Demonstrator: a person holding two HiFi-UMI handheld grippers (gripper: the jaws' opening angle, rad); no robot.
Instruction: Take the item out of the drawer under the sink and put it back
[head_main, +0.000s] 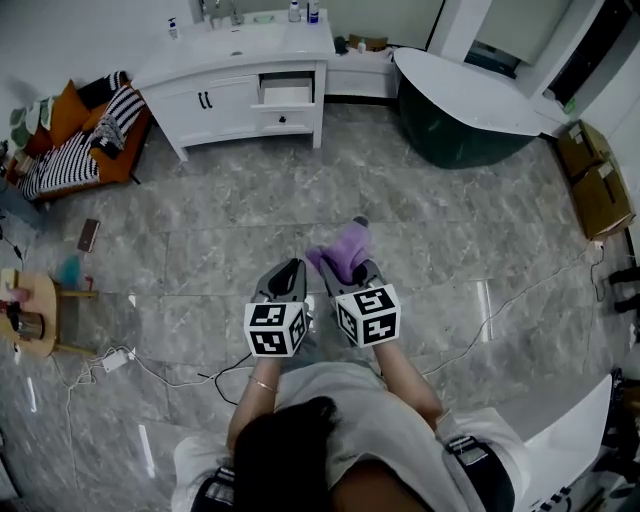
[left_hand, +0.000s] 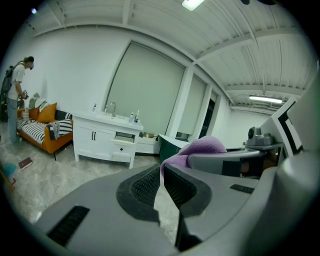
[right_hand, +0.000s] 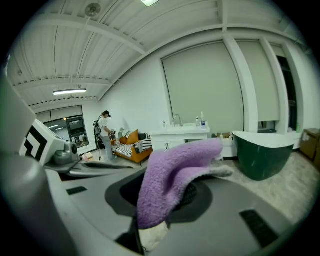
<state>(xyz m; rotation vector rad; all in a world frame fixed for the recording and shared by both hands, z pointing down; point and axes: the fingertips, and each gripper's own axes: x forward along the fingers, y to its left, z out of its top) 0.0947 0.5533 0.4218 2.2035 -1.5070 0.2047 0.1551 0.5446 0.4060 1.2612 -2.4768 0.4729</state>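
Observation:
I hold a purple fluffy cloth (head_main: 346, 250) in my right gripper (head_main: 352, 268), whose jaws are shut on it; the cloth (right_hand: 175, 167) drapes over the pads in the right gripper view. My left gripper (head_main: 292, 270) hangs just left of it, jaws together with nothing between them (left_hand: 161, 175). From the left gripper view the cloth (left_hand: 205, 146) shows above the right gripper's jaw. Both grippers are over the bare floor, well away from the white sink cabinet (head_main: 225, 100). Its top right drawer (head_main: 287, 93) stands pulled open.
A dark green tub (head_main: 460, 120) sits right of the cabinet. An orange sofa (head_main: 90, 140) stands at the left, with a person (left_hand: 15, 100) beside it. A small round table (head_main: 30, 315), floor cables (head_main: 150, 368) and cardboard boxes (head_main: 595, 180) line the edges.

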